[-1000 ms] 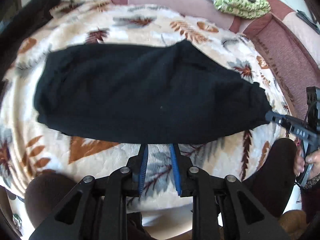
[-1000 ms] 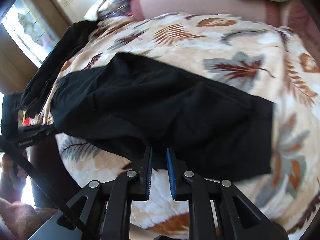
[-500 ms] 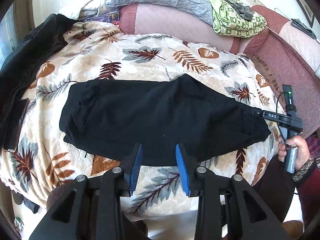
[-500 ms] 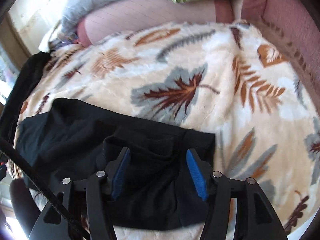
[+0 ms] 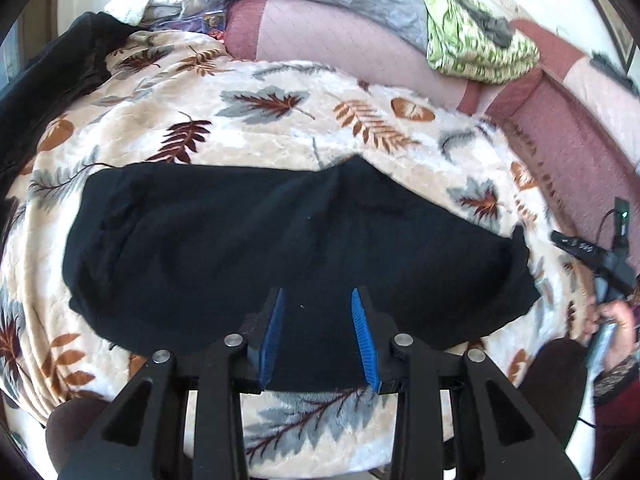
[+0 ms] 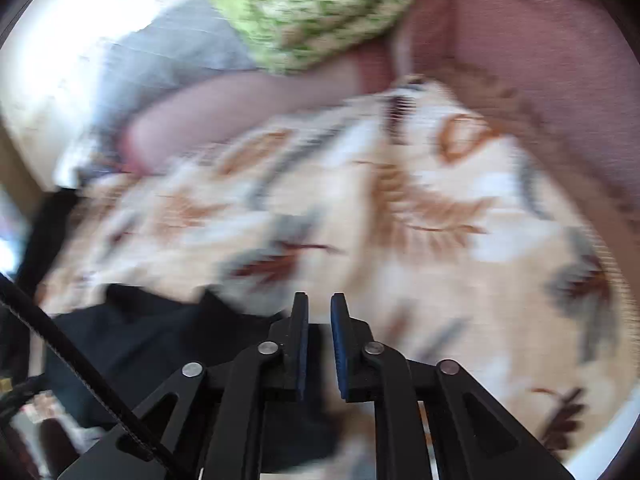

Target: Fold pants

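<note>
Lying folded across the leaf-print blanket (image 5: pixel 280 92), the black pants (image 5: pixel 280 232) have the left gripper (image 5: pixel 318 300) spread wide over their near edge, while the right gripper (image 6: pixel 319 312), nearly closed and empty, sits off their right end.

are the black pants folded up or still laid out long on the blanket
Laid out long. The black pants stretch as one strip across the leaf-print blanket; whether the legs are doubled over each other, cannot tell.

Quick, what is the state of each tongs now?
Left tongs: open, empty, over the black pants.
Right tongs: nearly closed, holding nothing visible.
</note>
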